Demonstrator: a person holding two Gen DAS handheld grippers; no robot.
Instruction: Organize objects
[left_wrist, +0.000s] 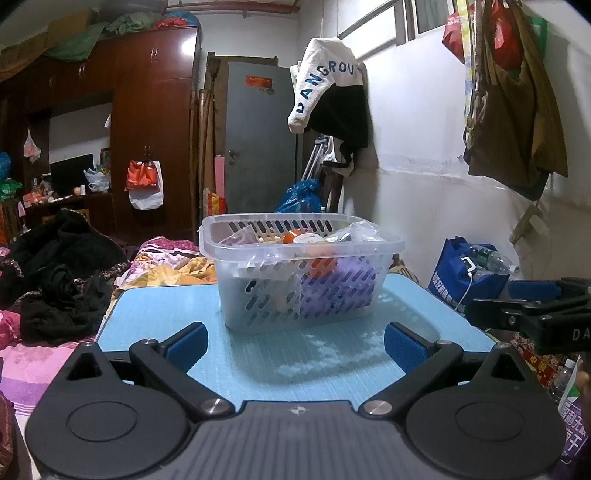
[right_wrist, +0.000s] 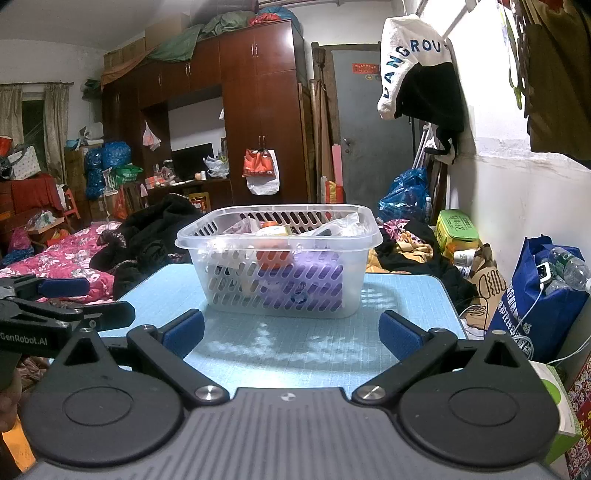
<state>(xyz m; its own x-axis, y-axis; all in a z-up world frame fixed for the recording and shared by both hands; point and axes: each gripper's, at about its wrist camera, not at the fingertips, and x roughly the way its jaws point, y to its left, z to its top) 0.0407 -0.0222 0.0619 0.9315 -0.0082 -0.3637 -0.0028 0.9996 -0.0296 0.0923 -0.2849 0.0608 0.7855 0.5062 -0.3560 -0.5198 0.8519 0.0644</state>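
Observation:
A clear slotted plastic basket (left_wrist: 295, 295) stands on the light blue table (left_wrist: 258, 362); it also shows in the right wrist view (right_wrist: 280, 291). Inside it lie a purple pack (left_wrist: 336, 288), an orange-lidded item (left_wrist: 295, 236), and plastic-wrapped things. My left gripper (left_wrist: 295, 347) is open and empty, just short of the basket's near wall. My right gripper (right_wrist: 291, 334) is open and empty, also in front of the basket. The right gripper shows at the right edge of the left wrist view (left_wrist: 532, 310). The left gripper shows at the left edge of the right wrist view (right_wrist: 55, 302).
A bed with pink bedding (right_wrist: 66, 258) and black clothes (left_wrist: 55, 273) lies left of the table. A blue bag with bottles (right_wrist: 546, 291) stands right, by the white wall. A dark wardrobe (right_wrist: 251, 110) and grey door (left_wrist: 258, 140) are behind.

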